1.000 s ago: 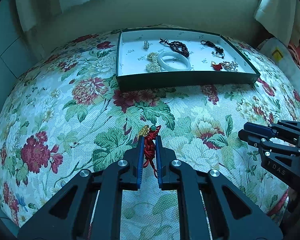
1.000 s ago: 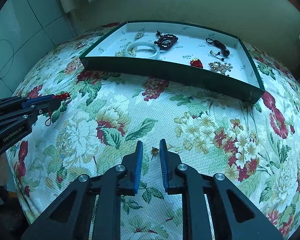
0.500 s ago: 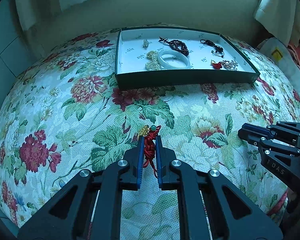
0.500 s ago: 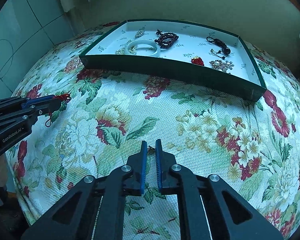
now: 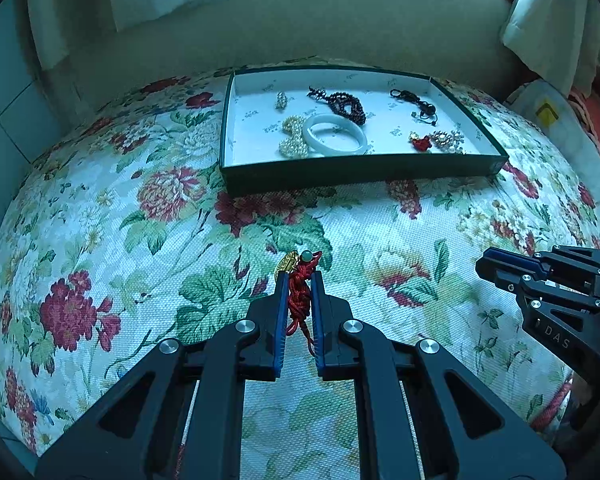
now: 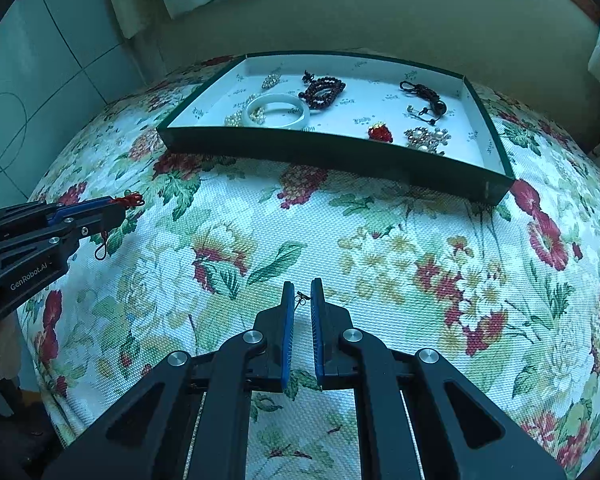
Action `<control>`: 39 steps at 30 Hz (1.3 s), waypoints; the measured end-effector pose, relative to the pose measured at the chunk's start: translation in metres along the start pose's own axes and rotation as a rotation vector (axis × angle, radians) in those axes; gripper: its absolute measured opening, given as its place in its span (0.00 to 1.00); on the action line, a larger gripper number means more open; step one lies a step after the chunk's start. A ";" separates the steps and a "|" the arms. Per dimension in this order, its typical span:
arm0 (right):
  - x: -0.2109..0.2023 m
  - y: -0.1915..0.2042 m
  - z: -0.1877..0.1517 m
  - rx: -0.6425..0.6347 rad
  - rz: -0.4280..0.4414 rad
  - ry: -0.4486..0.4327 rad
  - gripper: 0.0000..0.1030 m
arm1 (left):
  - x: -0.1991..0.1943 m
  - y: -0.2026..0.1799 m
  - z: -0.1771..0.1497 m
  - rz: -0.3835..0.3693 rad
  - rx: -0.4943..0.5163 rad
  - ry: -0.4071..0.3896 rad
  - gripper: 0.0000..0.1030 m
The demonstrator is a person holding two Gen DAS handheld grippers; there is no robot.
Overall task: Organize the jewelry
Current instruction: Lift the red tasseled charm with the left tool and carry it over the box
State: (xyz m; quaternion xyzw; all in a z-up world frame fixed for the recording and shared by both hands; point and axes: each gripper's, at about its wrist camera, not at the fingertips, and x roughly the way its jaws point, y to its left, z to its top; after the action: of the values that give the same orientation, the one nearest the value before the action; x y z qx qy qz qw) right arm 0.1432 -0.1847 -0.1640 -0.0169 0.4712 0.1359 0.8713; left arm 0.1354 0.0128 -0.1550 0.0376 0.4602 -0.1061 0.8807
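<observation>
My left gripper [image 5: 299, 278] is shut on a red knotted cord charm [image 5: 298, 306] with a gold piece and a green bead at its top, just above the floral cloth. It also shows in the right wrist view, where the left gripper [image 6: 120, 206] comes in from the left with the red cord dangling. My right gripper [image 6: 300, 286] is shut on a tiny dark trinket [image 6: 300, 299] caught between its tips. In the left wrist view the right gripper [image 5: 486, 266] enters from the right. The dark green tray [image 5: 340, 170] lies beyond both.
The tray [image 6: 320, 148] holds a white bangle [image 5: 334, 140], a pearl piece [image 5: 294, 142], dark beads [image 5: 346, 104], a black cord [image 5: 416, 104], a red piece [image 5: 420, 144] and a pearl brooch [image 5: 446, 140]. Floral cloth [image 5: 160, 200] covers the rounded surface; a wall stands behind.
The right gripper's jaws have narrowed onto the tiny dark trinket. The left gripper keeps its hold on the red cord charm and has stayed in place.
</observation>
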 end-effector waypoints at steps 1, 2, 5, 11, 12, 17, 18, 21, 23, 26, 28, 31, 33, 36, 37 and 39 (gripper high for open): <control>-0.003 -0.001 0.001 0.003 -0.001 -0.007 0.08 | -0.002 -0.002 0.002 -0.002 0.002 -0.007 0.10; -0.005 -0.002 0.003 0.005 -0.002 -0.013 0.08 | -0.003 -0.003 0.004 -0.004 0.004 -0.013 0.10; -0.012 -0.005 0.007 0.012 -0.006 -0.036 0.08 | -0.008 -0.007 0.011 -0.012 0.009 -0.030 0.10; -0.025 -0.014 0.023 0.018 -0.016 -0.088 0.08 | -0.014 -0.017 0.033 -0.034 0.020 -0.075 0.10; -0.027 -0.015 0.026 0.020 -0.015 -0.097 0.08 | -0.014 -0.019 0.037 -0.037 0.024 -0.083 0.10; -0.035 -0.020 0.047 0.017 -0.021 -0.149 0.08 | -0.014 -0.026 0.059 -0.047 0.036 -0.119 0.10; -0.036 -0.022 0.053 0.017 -0.022 -0.159 0.08 | -0.013 -0.027 0.065 -0.047 0.037 -0.127 0.10; -0.035 -0.026 0.068 0.014 -0.028 -0.186 0.08 | -0.007 -0.028 0.078 -0.049 0.035 -0.137 0.10; -0.034 -0.030 0.078 0.016 -0.028 -0.199 0.08 | -0.002 -0.029 0.088 -0.047 0.037 -0.143 0.10; -0.027 -0.036 0.095 0.017 -0.036 -0.214 0.08 | 0.008 -0.028 0.104 -0.040 0.038 -0.150 0.10; -0.021 -0.040 0.106 0.017 -0.040 -0.219 0.08 | 0.015 -0.027 0.113 -0.036 0.036 -0.152 0.10; -0.013 -0.045 0.119 0.016 -0.043 -0.223 0.08 | 0.026 -0.028 0.128 -0.027 0.040 -0.155 0.10; -0.006 -0.048 0.127 0.018 -0.046 -0.223 0.08 | 0.032 -0.028 0.136 -0.023 0.043 -0.158 0.10; 0.003 -0.051 0.138 0.022 -0.046 -0.222 0.08 | 0.045 -0.028 0.148 -0.017 0.043 -0.156 0.10; 0.008 -0.052 0.143 0.021 -0.047 -0.220 0.08 | 0.050 -0.028 0.152 -0.015 0.043 -0.154 0.10; 0.016 -0.054 0.149 0.021 -0.048 -0.216 0.08 | 0.059 -0.029 0.158 -0.008 0.046 -0.149 0.10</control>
State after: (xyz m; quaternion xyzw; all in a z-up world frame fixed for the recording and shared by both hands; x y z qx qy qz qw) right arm 0.2864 -0.2100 -0.0997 -0.0045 0.3756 0.1110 0.9201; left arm 0.2884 -0.0502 -0.1121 0.0478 0.3908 -0.1227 0.9110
